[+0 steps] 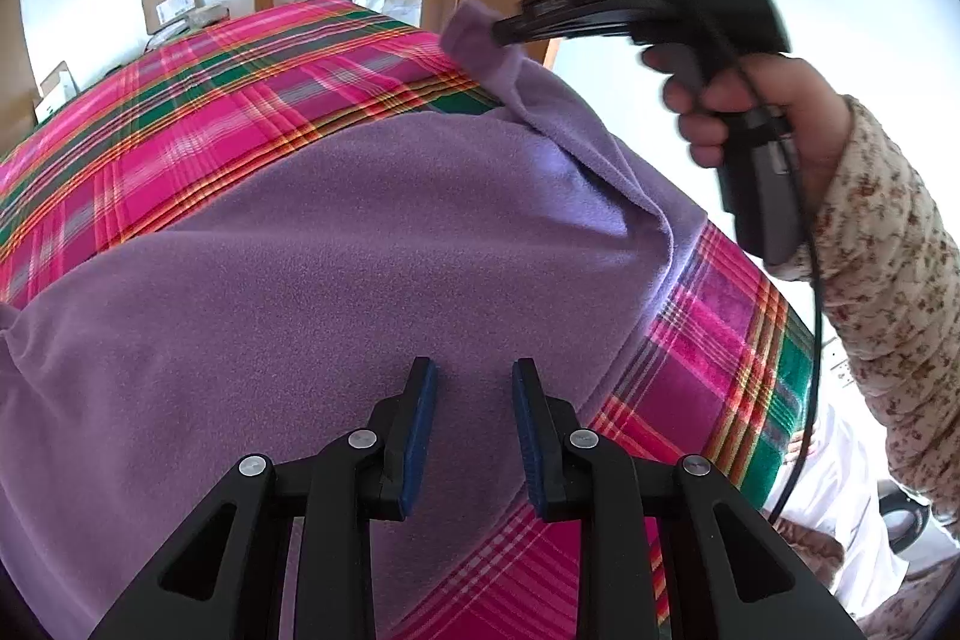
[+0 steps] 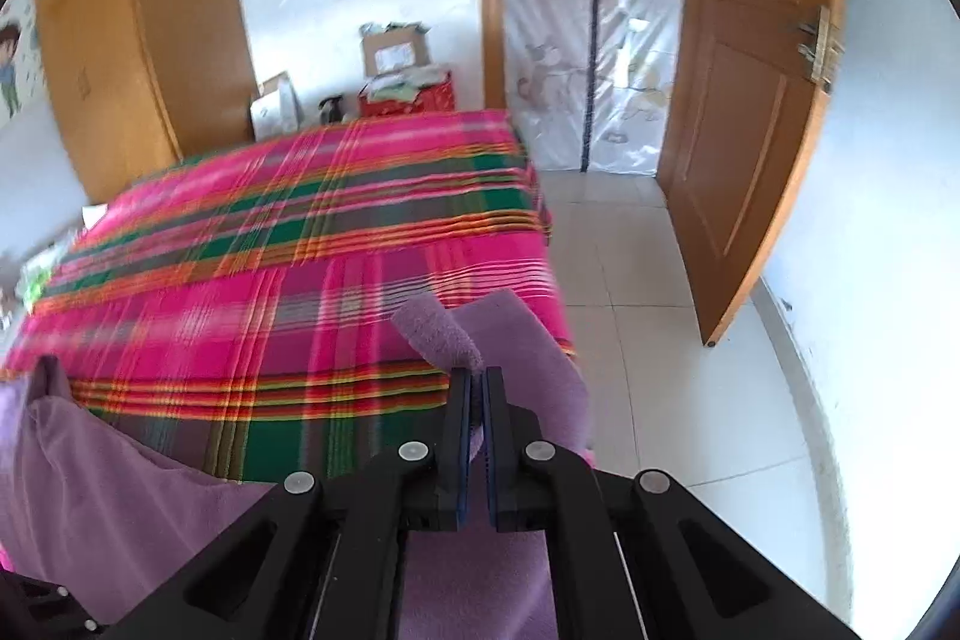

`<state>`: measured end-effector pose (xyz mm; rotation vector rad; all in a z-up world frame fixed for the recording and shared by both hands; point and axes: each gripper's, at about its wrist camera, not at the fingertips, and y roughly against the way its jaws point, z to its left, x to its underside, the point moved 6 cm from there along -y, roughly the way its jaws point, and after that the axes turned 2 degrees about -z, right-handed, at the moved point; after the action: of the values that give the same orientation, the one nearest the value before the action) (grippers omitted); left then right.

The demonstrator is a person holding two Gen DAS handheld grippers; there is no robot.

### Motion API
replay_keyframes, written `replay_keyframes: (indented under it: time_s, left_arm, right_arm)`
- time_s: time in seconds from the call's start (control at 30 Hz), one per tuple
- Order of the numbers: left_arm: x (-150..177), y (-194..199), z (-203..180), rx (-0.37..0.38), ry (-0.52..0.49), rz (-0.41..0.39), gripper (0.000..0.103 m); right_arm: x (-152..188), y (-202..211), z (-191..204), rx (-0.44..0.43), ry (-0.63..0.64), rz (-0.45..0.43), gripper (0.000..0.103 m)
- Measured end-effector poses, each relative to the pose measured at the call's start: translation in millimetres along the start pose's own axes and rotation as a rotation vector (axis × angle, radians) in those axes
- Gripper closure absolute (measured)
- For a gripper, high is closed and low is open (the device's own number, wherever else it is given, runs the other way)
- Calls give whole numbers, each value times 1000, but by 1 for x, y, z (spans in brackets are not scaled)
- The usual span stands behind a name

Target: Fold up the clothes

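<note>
**Purple fleece garment, one corner lifted off the bed**

Purple fleece garment spread across the bed, over a pink, green and orange plaid cover. Far right corner raised clear of the cover, pinched by the right gripper; fold running from that corner down toward the bed's right edge. Right gripper fingers pressed nearly together in the right wrist view, a strip of purple cloth clamped between the blue pads and poking out past the tips. Right hand wrapped around the grip, floral sleeve behind it. Left gripper low over the near part of the garment, fingers spread apart, nothing between them; touching the cloth or just above it, cannot tell. Beyond the bed: wooden door standing ajar, cardboard boxes on the floor by the wall.
</note>
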<state>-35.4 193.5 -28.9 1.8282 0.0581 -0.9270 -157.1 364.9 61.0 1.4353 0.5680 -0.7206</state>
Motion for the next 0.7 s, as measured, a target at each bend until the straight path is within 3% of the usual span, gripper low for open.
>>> replay_keyframes:
  time_s: [0.2, 0.57, 0.7]
  left_arm:
    - [0, 1, 1, 8, 3, 2, 76]
    - [0, 0, -1, -3, -3, 10, 76]
    - [0, 0, -10, -13, -54, 16, 76]
  right_arm:
    - [5, 37, -39, 29, -100, -88, 99]
    - [38, 45, -107, 79, -308, -88, 99]
    - [46, 50, -127, 92, -377, -106, 99]
